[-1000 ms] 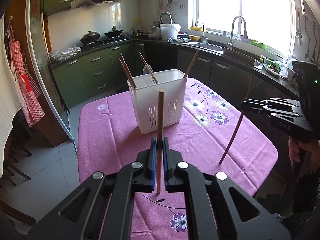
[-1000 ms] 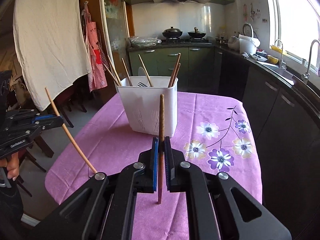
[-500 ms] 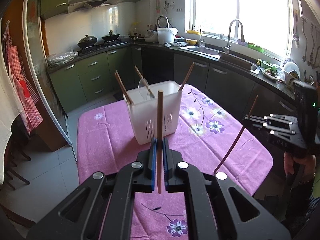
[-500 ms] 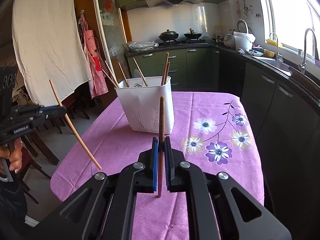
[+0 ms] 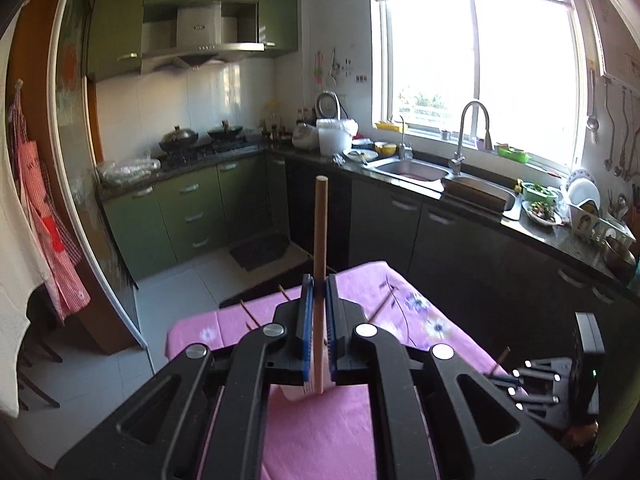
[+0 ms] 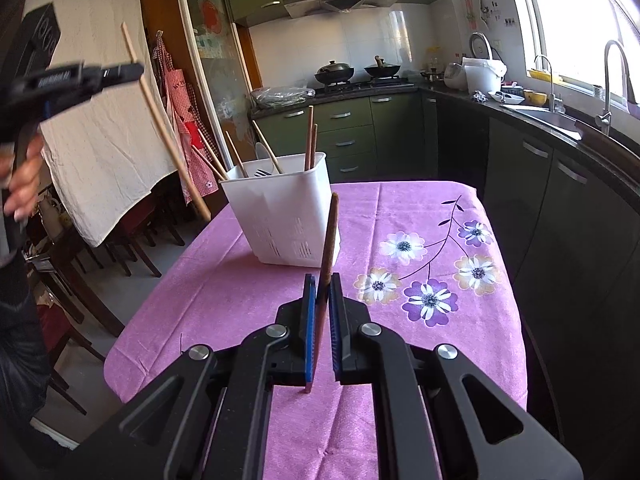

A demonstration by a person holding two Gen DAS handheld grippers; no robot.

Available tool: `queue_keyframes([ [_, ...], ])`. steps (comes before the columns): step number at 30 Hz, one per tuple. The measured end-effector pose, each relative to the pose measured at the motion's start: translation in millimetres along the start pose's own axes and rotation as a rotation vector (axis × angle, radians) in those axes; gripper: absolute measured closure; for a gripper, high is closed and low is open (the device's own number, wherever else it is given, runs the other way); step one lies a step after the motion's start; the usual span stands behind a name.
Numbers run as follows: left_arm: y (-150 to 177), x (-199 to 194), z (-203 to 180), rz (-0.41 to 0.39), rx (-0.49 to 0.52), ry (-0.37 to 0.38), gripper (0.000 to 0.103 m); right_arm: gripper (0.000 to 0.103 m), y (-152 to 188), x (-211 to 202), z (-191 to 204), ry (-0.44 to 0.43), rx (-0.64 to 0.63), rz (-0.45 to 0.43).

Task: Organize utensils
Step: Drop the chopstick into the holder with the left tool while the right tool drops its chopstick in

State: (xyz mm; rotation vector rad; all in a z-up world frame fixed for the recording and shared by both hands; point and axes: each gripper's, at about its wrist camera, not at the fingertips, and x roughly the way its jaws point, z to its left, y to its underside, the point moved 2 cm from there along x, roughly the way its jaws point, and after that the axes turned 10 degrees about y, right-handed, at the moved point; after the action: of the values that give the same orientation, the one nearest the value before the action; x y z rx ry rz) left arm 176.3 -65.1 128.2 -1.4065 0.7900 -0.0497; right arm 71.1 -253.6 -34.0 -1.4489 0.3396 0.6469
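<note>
My left gripper (image 5: 318, 280) is shut on a light wooden chopstick (image 5: 320, 240) held upright, high above the table. It also shows in the right wrist view (image 6: 132, 70), raised at the upper left with its chopstick (image 6: 168, 132) slanting down. My right gripper (image 6: 320, 280) is shut on a dark brown chopstick (image 6: 329, 240), just in front of the white utensil holder (image 6: 288, 216). The holder contains several chopsticks and a fork. In the left wrist view the holder (image 5: 294, 392) is mostly hidden behind my fingers. The right gripper (image 5: 520, 378) appears at the lower right there.
The table has a pink flowered cloth (image 6: 420, 272). Dark chairs (image 6: 132, 240) stand at its left. Green cabinets with a stove (image 6: 352, 76) line the back wall. A counter with sink (image 5: 412, 168) runs along the right under the window.
My left gripper has risen sharply with its chopstick, so the holder dropped out of its view. My right gripper has moved closer to the holder.
</note>
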Motion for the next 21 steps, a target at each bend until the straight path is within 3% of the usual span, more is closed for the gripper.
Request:
queue_keyframes([
  [8, -24.7, 37.7, 7.4, -0.032, 0.037, -0.114, 0.097, 0.096, 2.8, -0.8, -0.3, -0.020, 0.001, -0.005],
  [21, 11.9, 87.9, 33.2, 0.066, -0.062, -0.090, 0.096, 0.096, 3.8, 0.4, -5.0, -0.040, 0.015, 0.006],
])
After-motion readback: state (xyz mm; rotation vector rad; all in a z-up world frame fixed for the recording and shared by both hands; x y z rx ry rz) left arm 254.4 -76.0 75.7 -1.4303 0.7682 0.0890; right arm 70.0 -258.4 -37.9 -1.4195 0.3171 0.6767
